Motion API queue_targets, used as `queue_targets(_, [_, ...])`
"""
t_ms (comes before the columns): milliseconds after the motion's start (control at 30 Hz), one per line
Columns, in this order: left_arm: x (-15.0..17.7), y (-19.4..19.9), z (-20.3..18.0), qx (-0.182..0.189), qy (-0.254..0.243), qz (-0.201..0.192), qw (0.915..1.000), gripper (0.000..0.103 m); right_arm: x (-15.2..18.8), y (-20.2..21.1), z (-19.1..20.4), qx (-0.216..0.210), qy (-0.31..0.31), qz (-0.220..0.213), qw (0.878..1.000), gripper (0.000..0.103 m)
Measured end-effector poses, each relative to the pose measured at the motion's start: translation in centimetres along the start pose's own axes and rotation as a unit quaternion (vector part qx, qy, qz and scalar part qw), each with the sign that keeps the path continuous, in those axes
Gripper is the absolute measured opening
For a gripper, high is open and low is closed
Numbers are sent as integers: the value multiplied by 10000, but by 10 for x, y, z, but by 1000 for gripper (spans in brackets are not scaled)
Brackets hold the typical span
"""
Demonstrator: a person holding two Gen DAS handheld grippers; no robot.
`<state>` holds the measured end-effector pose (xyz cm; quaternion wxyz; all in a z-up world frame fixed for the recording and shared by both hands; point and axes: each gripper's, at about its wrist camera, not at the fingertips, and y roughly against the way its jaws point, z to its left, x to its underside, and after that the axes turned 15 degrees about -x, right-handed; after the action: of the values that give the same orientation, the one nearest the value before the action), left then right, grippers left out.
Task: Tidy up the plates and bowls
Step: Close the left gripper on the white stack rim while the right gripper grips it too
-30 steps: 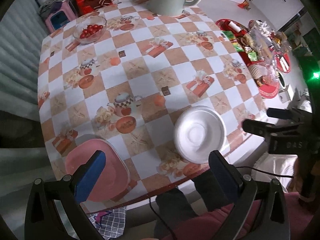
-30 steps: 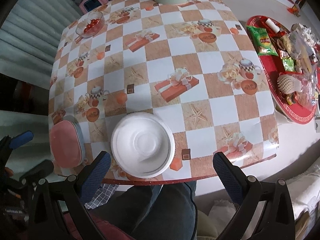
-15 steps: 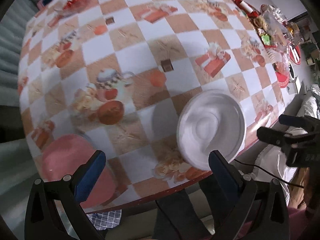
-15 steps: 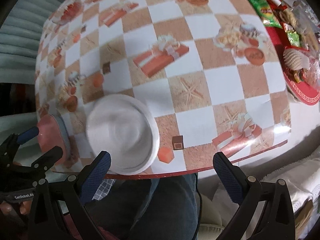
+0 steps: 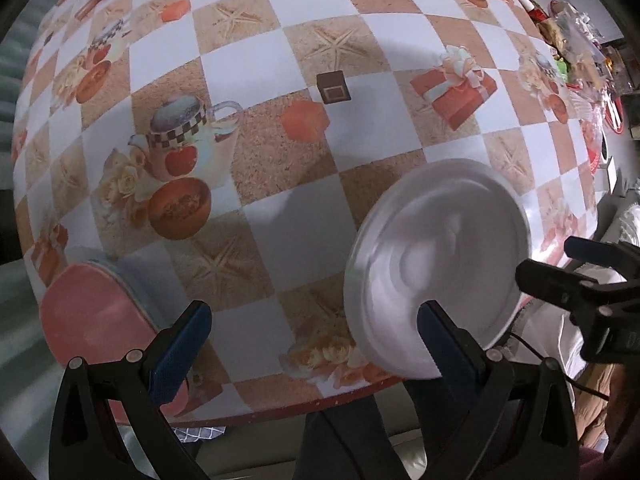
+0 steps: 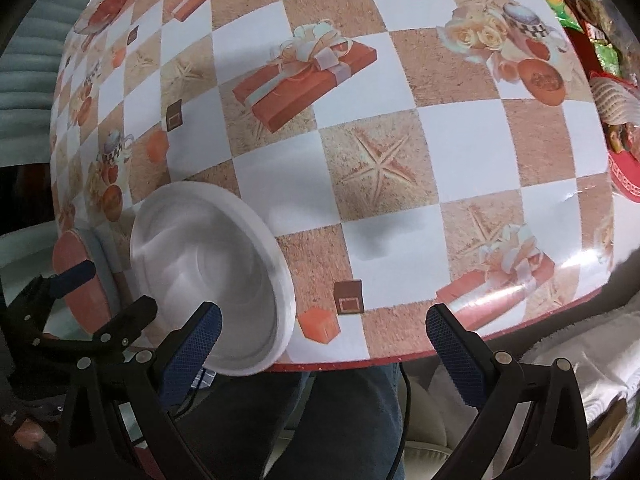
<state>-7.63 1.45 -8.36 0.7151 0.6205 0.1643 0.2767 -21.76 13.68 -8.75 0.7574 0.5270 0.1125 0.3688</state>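
Observation:
A white bowl (image 5: 436,264) sits near the table's front edge; it also shows in the right wrist view (image 6: 212,276). A pink plate (image 5: 96,312) lies at the front left corner, on a pale blue one; it shows at the left in the right wrist view (image 6: 76,284). My left gripper (image 5: 308,340) is open and empty, low over the front edge between plate and bowl. My right gripper (image 6: 324,340) is open and empty, just right of the bowl, its left finger in front of the bowl's rim. Each gripper appears in the other's view.
The table (image 6: 460,152) wears a checked cloth printed with gifts and starfish. A red tray of snacks (image 6: 612,92) stands at the right. A glass bowl of red fruit (image 6: 108,12) sits at the far left. The person's legs are below the front edge.
Both grippers have moved down and closer to the table's front edge. The bowl and plate look larger and stay where they were.

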Motion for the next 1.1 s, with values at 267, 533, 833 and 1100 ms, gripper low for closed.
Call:
queue_targets(267, [-5, -26, -3, -56, 159, 142, 9998, 103, -15, -31, -7, 81, 13, 212, 9997, 103])
queue_targets(533, [-14, -51, -1, -91, 145, 312, 9994, 103, -20, -49, -15, 349, 49, 371, 9987, 103])
queue_targets(833, [-21, -57, 0, -53, 91, 388, 9992, 103, -19, -57, -8, 500, 118, 406, 9979, 103])
queue_targets(1100, [-32, -51, -18, -145, -142, 557, 9982, 91, -29, -58, -12, 332, 12, 677, 9972, 101])
